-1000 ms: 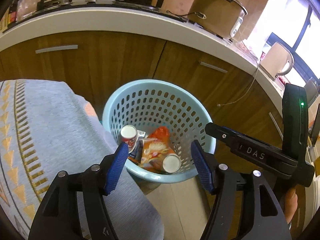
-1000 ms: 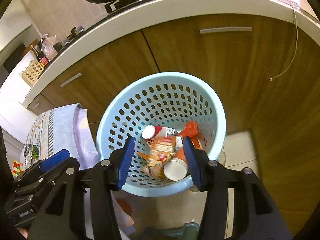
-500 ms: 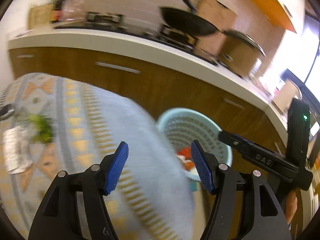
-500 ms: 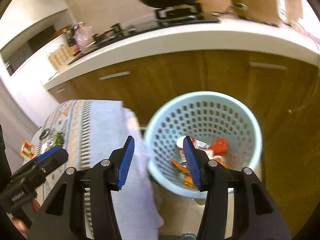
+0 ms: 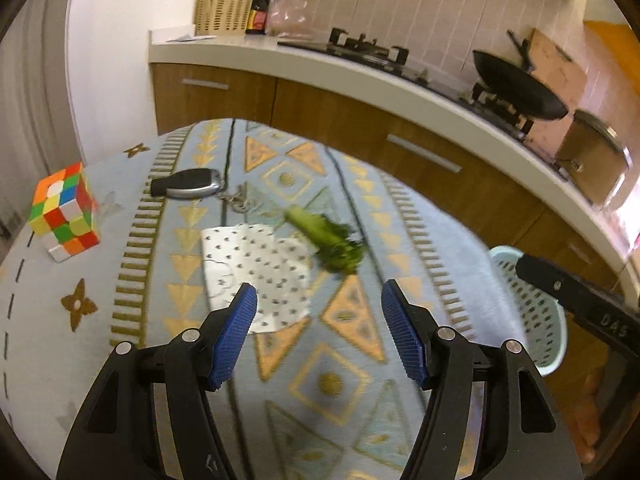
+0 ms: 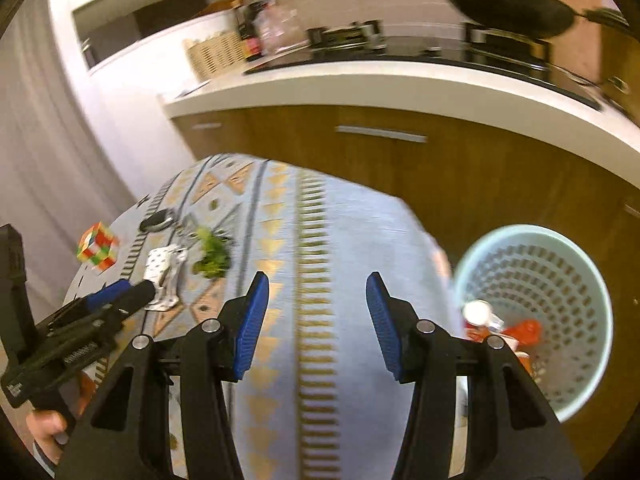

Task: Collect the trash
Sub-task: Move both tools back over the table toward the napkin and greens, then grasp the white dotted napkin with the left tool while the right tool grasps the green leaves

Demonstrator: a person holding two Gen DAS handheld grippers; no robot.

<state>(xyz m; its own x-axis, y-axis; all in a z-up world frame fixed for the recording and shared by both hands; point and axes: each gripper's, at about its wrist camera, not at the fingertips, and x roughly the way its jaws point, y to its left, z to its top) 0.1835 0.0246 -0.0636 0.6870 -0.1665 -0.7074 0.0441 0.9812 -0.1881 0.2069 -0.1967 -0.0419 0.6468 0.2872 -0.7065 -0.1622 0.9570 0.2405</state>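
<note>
Both grippers are swung from the basket (image 6: pixel 576 396) to the table; fingers apart, empty. Ahead of the left gripper (image 5: pixel 320 336), the napkin (image 5: pixel 256 272) is to be grasped next.

1. One puzzle cube (image 5: pixel 64 212), left of the car key (image 5: pixel 186 189) on the tabletop (image 5: pixel 340 364).
2. One car key.
3. One spotted paper napkin (image 5: pixel 256 272), just below the key.
4. One leafy green scrap (image 5: pixel 326 240), right of the key.
5. One pale blue basket (image 6: pixel 536 316), well right of the key, with at least three bits of trash (image 6: pixel 500 326) inside.
6. Two grippers: left gripper (image 5: pixel 318 334), right gripper (image 6: pixel 316 326).
</note>
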